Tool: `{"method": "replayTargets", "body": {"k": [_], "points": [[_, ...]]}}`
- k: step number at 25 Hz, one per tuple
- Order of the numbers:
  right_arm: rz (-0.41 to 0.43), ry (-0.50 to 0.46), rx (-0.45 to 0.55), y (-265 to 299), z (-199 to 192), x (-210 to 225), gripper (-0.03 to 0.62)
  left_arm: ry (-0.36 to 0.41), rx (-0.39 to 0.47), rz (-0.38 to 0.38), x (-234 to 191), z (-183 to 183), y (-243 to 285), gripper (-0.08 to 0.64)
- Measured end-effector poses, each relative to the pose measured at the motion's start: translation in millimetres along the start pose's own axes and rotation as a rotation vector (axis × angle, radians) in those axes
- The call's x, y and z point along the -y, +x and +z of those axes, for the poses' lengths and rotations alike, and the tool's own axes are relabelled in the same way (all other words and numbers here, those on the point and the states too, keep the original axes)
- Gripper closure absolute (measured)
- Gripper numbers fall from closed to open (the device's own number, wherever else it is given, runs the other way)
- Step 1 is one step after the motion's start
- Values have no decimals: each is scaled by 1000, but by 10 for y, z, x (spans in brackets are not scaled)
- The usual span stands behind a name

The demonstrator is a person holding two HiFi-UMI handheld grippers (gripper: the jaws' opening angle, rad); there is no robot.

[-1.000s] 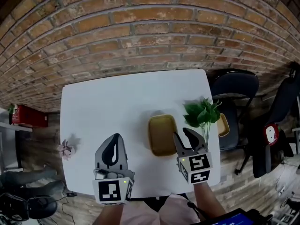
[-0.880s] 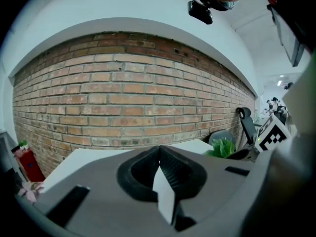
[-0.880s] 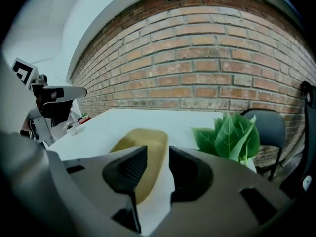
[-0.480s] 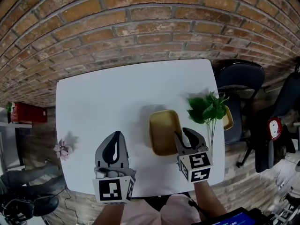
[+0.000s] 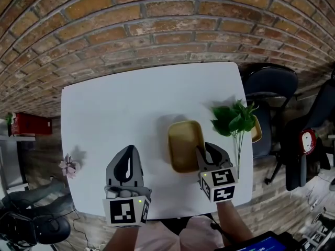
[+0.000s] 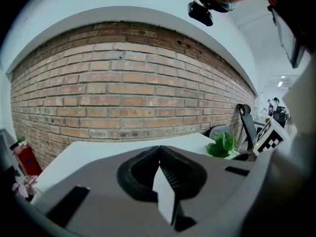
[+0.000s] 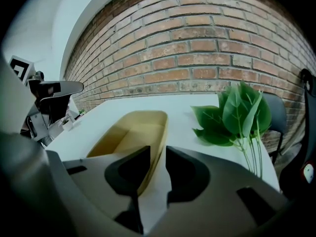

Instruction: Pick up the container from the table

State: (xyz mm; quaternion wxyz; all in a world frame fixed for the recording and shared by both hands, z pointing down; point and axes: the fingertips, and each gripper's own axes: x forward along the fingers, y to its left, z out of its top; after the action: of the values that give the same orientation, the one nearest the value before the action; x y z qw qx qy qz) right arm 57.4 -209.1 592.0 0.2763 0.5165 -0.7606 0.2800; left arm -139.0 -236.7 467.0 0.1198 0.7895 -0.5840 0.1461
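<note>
Right gripper [image 7: 157, 154]: jaws part open and just been closing. They straddle the right wall of the yellow container [image 7: 128, 132], 1 jaw inside and 1 outside, not yet pinching. The container rests on the table [image 5: 115, 109] directly ahead of this tool.

Left gripper [image 6: 159, 149]: clenched and empty, container off to its right.

Risk: the thin, sloped wall may slip free, or a 1-sided hold may tip the container on lift.

Count: 1 container, 1 leafy sprig [image 7: 242, 112], 2 grippers.

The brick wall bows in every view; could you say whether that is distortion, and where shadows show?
Head view: the brick wall curves by wide-angle distortion; the container casts a faint shadow on the table. Left gripper view: wall arched, corners black. Right gripper view: the same arch and black corners.
</note>
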Motion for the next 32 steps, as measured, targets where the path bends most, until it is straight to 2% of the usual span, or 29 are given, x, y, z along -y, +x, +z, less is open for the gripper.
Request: {"method": "replayTargets", "body": {"k": [13,32], "points": [[-9,15,-17,38,-51,16,528,-2,-6,0,11,-26,16,551],[-13,-14,-28,37,-15,-10,579,-8,20,26,-18,70,-60,551]]}}
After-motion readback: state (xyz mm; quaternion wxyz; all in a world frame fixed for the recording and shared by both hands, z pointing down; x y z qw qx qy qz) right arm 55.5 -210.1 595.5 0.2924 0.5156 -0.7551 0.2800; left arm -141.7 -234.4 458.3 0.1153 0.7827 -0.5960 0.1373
